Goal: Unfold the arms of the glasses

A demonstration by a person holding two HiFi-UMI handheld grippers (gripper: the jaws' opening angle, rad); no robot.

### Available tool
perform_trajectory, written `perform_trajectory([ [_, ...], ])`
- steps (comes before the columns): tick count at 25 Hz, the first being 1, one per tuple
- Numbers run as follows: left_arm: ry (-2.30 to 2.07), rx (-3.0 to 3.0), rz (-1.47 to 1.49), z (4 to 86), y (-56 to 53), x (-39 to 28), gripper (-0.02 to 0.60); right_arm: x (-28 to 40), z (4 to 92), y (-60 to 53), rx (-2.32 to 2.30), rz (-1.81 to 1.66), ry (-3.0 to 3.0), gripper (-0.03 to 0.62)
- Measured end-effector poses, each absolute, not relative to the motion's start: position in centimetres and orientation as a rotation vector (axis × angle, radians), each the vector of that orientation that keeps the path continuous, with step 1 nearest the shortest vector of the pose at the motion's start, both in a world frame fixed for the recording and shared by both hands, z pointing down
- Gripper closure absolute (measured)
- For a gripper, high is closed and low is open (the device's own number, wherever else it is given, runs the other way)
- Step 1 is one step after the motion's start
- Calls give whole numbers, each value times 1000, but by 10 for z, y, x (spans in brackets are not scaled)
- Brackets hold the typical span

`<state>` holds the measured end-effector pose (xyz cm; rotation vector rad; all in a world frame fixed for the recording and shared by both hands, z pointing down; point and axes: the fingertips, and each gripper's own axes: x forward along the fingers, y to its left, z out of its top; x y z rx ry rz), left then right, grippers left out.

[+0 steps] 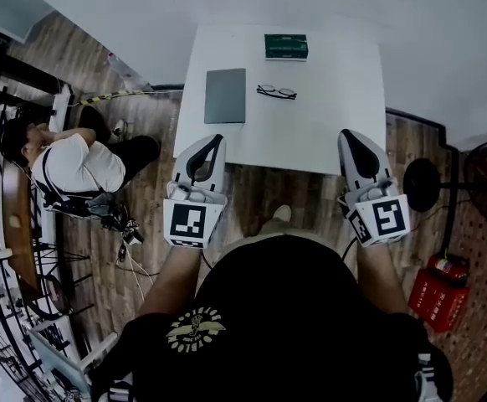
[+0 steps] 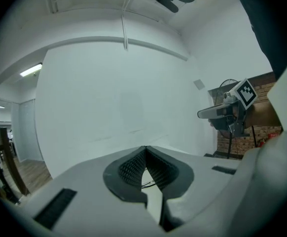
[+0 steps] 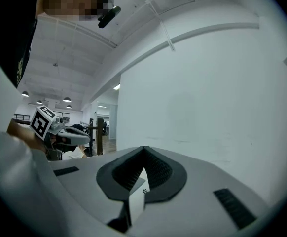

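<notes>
Since the left tongs (image 1: 217, 139) and right tongs (image 1: 347, 135) are both pinched shut and empty, they'd probably just shove the glasses (image 1: 276, 91) across the counter (image 1: 310, 132) unless opened.

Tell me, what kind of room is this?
Probably a workroom or lab, not a home. A plain white table stands on a wood floor, cables trail beside a seated person, and red fire extinguishers stand at the side.

desk (image 1: 310, 132) is looking smooth, matt white | floor (image 1: 143, 216) is showing wood grain | jaws are showing ribbed black lining, matt grey plastic
</notes>
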<state>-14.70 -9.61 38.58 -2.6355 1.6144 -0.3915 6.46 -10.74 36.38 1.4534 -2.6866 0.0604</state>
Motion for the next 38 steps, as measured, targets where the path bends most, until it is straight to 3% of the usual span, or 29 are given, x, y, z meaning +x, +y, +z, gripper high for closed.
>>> perform_trajectory([
  [16,1693,-2547,-416,377,-115,-130,574,100,366,-138,1443,85,-2736,592],
  [38,1467,-2591,-431,366,-139,-83,574,133,360,-135,1596,87,-2690,592],
])
